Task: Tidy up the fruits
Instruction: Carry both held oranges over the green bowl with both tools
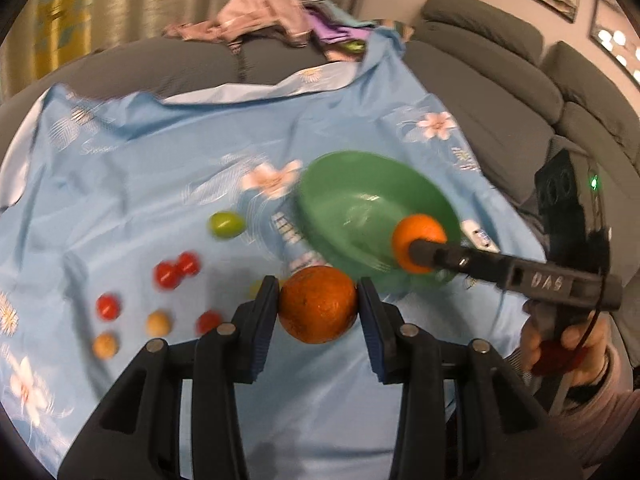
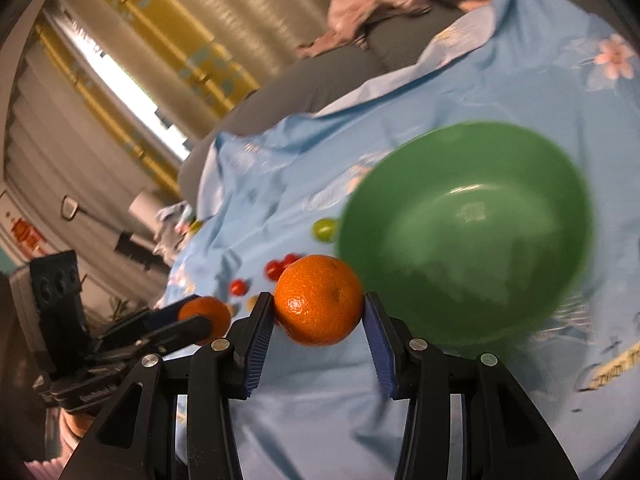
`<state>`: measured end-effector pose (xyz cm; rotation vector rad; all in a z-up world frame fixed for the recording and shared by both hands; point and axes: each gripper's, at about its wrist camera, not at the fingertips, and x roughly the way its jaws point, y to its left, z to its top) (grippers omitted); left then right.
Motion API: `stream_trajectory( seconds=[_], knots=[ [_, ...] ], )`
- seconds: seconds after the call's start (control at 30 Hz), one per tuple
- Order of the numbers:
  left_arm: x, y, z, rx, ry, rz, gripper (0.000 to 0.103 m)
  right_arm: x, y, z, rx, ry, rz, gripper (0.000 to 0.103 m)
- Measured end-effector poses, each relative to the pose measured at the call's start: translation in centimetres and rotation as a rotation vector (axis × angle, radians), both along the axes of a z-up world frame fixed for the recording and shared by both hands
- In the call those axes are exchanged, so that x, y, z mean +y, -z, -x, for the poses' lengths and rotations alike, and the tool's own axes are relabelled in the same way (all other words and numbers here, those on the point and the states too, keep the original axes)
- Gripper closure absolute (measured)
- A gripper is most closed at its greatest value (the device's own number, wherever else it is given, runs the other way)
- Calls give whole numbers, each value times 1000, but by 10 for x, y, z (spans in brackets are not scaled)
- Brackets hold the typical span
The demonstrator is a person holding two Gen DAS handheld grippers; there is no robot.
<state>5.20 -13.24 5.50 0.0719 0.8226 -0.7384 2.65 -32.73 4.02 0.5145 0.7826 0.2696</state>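
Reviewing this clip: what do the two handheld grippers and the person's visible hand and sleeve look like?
Both grippers, left gripper and right gripper, are black plastic with triangular cut-outs, silver pivot pins and ribbed blue pads. Seen from the left wrist, the right gripper's body bears embossed lettering, a thin black cable and a small green light. The hand grips a reddish handle; the sleeve looks pale pinkish-grey.

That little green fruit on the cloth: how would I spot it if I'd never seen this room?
Find the blue flowered cloth and the green bowl on it. Left of the bowl lies the green fruit, alone on the cloth. The small fruits nearest it are red or tan; it is the only green one there.
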Motion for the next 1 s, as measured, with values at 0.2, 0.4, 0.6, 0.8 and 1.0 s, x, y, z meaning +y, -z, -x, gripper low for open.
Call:
stream_trajectory(
  seconds=[0.2,0.4,0.6,0.8,1.0],
  knots=[
    [-53,-2,-10,-7,98,16,63,-22,-2,6,-9,74,66,56],
    [-89,13,-23,16,133,-28,63,-39,3,8,2,124,112,56],
    [-97,25,-28,40,134,-65,63,-44,6,9,11,129,131,56],
    [-99,28,-30,52,125,-74,61,-46,8,11,21,147,122,56],
    [-97,18,-20,19,101,-76,35,-51,-3,23,-20,181,144,55]
  ],
)
